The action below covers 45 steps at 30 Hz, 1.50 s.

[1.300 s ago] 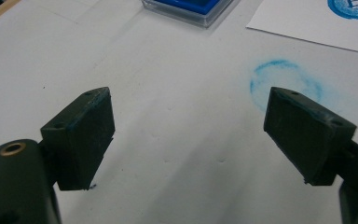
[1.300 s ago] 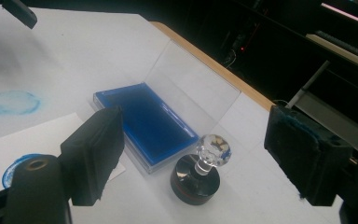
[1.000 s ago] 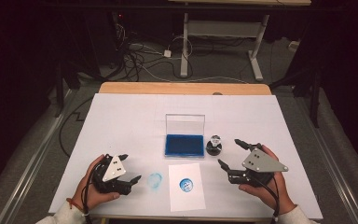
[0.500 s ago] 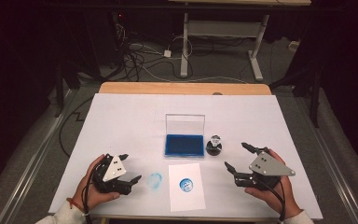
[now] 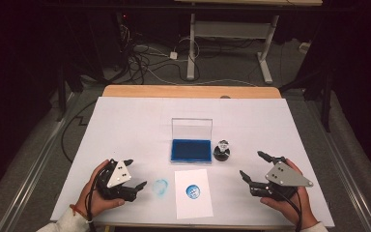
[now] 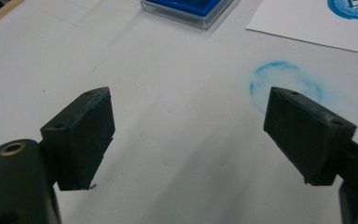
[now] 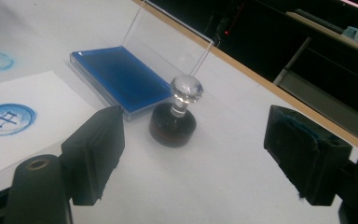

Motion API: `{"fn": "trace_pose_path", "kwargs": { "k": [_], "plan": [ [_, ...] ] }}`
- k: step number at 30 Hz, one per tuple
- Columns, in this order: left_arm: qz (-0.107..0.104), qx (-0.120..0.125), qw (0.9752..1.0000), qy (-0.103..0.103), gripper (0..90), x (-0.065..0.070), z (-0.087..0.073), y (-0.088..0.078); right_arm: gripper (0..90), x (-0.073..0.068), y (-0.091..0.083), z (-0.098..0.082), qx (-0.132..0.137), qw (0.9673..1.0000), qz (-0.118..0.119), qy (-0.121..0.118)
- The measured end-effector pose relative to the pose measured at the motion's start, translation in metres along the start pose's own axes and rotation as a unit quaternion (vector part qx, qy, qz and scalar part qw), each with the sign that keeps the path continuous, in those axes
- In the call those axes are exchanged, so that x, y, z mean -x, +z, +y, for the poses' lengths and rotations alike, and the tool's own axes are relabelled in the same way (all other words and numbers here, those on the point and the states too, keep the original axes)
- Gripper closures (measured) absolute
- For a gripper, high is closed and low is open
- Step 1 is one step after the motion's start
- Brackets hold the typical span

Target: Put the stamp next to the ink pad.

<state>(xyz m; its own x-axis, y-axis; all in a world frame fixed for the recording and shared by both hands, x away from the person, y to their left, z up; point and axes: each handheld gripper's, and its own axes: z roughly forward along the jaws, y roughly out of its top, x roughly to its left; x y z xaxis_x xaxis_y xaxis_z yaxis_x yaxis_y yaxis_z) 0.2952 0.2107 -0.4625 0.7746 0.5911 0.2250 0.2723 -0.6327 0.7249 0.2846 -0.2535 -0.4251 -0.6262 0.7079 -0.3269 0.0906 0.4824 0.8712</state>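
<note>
A round black stamp with a clear knob stands upright on the white table, just right of an open blue ink pad with its clear lid raised. In front of the pad lies a white sheet bearing a round blue print. My right gripper is open and empty, to the right of the stamp and nearer the person, apart from it. At the front left my left gripper rests open and empty beside a blue ink smudge.
The white table cover ends at a wooden strip along the far edge. Beyond it are cables on the floor and a desk frame. Bare table lies behind the pad and on both sides.
My right gripper has drawn back to the right and a little toward the person, away from the stamp, still open. The left gripper has stayed put.
</note>
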Motion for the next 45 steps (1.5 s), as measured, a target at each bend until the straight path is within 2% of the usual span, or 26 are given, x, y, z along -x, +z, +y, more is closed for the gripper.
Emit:
{"fn": "trace_pose_path", "kwargs": {
  "k": [21, 23, 32, 34, 45],
  "plan": [
    [0.0, 0.004, 1.0, -0.003, 16.0, 0.0, 0.001, 0.0, 20.9, 0.016, -0.007, -0.044, -0.028, 0.9982, -0.035, 0.039],
    [0.0, 0.003, 1.0, -0.004, 16.1, 0.0, 0.001, 0.0, 21.1, 0.016, -0.006, -0.048, -0.032, 0.9981, -0.032, 0.043],
    [0.005, 0.006, 1.0, 0.004, 16.0, 0.002, 0.002, -0.001, 21.1, 0.014, -0.005, -0.049, -0.029, 0.9982, -0.027, 0.044],
    [0.0, 0.005, 1.0, 0.001, 16.0, 0.003, 0.002, -0.001, 21.1, 0.012, -0.005, -0.048, -0.032, 0.9983, -0.025, 0.042],
    [-0.002, 0.004, 1.0, 0.004, 16.0, 0.003, 0.004, 0.002, 21.1, 0.01, -0.007, -0.047, -0.027, 0.9985, -0.025, 0.04]
  ]
}}
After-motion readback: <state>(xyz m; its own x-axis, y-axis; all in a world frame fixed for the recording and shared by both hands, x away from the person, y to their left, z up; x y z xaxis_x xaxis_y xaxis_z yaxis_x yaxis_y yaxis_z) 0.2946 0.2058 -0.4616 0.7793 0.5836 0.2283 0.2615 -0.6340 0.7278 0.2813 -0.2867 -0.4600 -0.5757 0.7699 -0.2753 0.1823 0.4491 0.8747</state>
